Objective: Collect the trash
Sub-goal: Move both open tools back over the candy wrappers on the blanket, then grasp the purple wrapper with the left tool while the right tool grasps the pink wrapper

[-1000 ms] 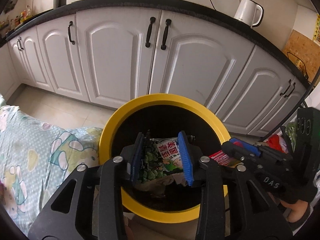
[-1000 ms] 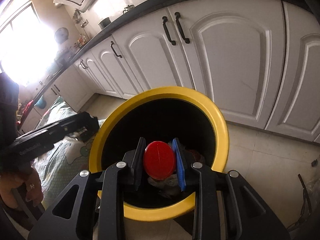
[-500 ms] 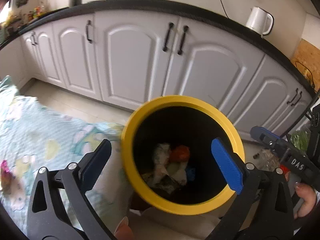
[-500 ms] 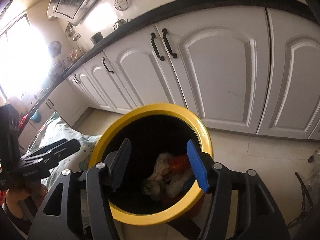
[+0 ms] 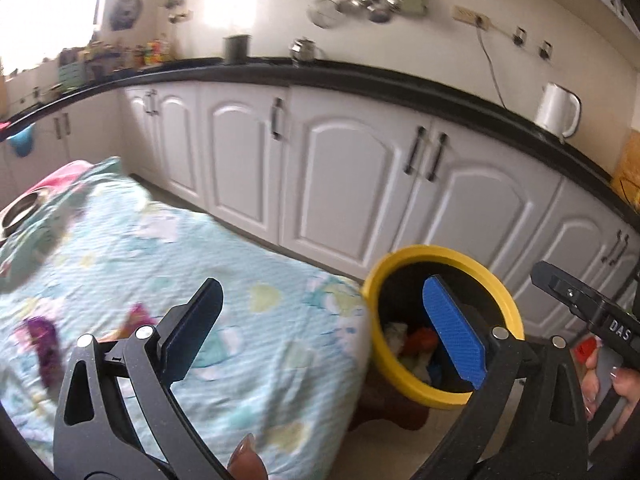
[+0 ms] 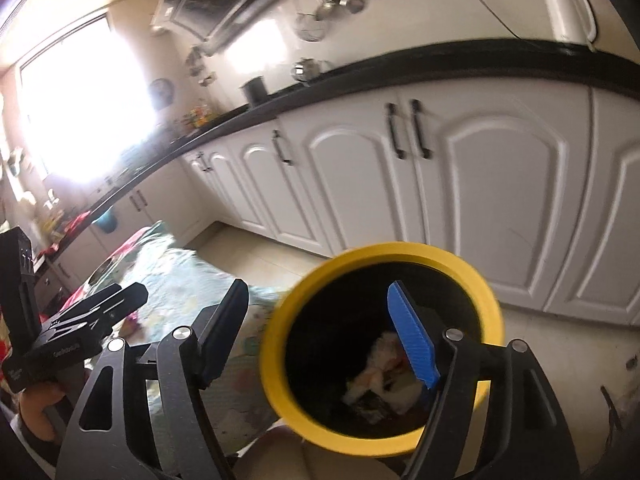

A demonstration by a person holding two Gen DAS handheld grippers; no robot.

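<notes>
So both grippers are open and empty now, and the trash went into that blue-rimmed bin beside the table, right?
Nearly. The bin has a yellow rim, not blue; both wrist views show it. The left gripper and right gripper are indeed open and empty, and the trash lies inside, beside the table.

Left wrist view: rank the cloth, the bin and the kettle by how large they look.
1. cloth, spread across the lower left.
2. bin, yellow-rimmed.
3. kettle, white, on the counter.
The kettle stands farthest from the camera, so its real size against the bin stays unsure.

Bin [image 5: 440, 256] right of the cloth-covered table [image 5: 240, 320], cabinets [image 5: 340, 184] behind both.
</notes>
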